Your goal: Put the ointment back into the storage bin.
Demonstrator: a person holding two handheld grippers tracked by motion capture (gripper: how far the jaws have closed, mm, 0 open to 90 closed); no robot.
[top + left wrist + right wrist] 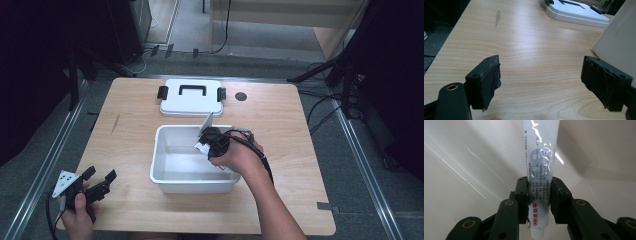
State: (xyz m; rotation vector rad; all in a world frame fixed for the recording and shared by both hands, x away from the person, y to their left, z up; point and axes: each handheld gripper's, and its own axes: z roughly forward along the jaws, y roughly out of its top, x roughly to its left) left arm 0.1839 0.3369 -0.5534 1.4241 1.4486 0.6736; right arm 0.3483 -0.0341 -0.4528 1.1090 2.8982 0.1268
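Currently the right gripper [539, 195] is pinching a white tube [541, 170] with red and blue print, both pads pressed flat on its sides. The tube runs out ahead of the jaws, with its cap end back between the gripper's arms. Gripper and tube sit inside the open white bin [165, 182]. The left gripper [540, 82] has its jaws spread wide with nothing between them, over bare table [529, 45]. Bin wall is just beside its right jaw. The white lid [190, 97] lies flat beyond the bin.
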